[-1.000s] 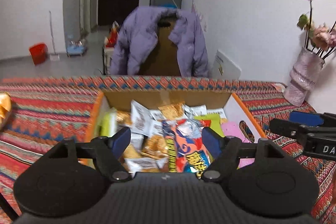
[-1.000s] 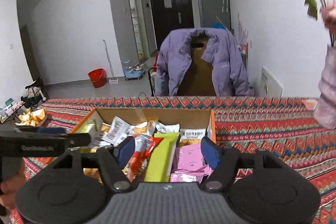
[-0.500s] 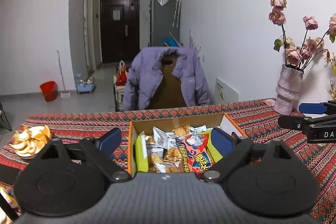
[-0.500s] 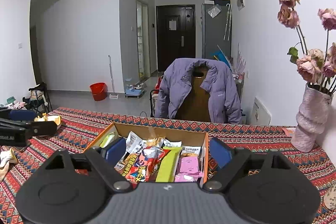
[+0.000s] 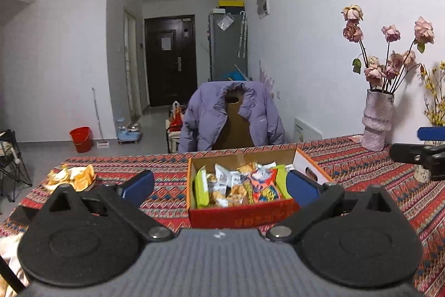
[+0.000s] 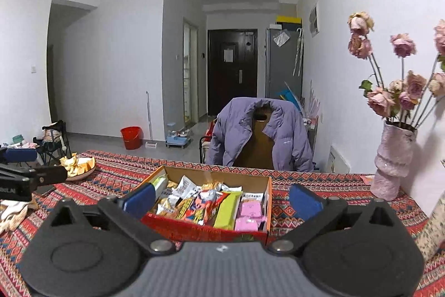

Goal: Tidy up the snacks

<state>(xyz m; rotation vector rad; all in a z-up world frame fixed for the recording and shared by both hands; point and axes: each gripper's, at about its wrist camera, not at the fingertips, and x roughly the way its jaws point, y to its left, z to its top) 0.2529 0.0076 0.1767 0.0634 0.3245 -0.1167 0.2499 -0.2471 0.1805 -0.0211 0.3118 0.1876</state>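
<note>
Both your claws, left claw (image 5: 219, 187) and right claw (image 6: 222, 198), have just been opening wide, holding nothing; the snack box (image 5: 242, 212) sits just ahead, so the tidying looks done

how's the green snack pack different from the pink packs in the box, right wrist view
The green snack pack is one long, narrow bar-shaped packet lying lengthwise; the pink packs are shorter, squarish packets, two showing, one behind the other. The green one sits toward the middle of the cardboard box, among the mixed wrappers; the pink ones lie against its right wall. Both lie flat in the box, side by side.
</note>
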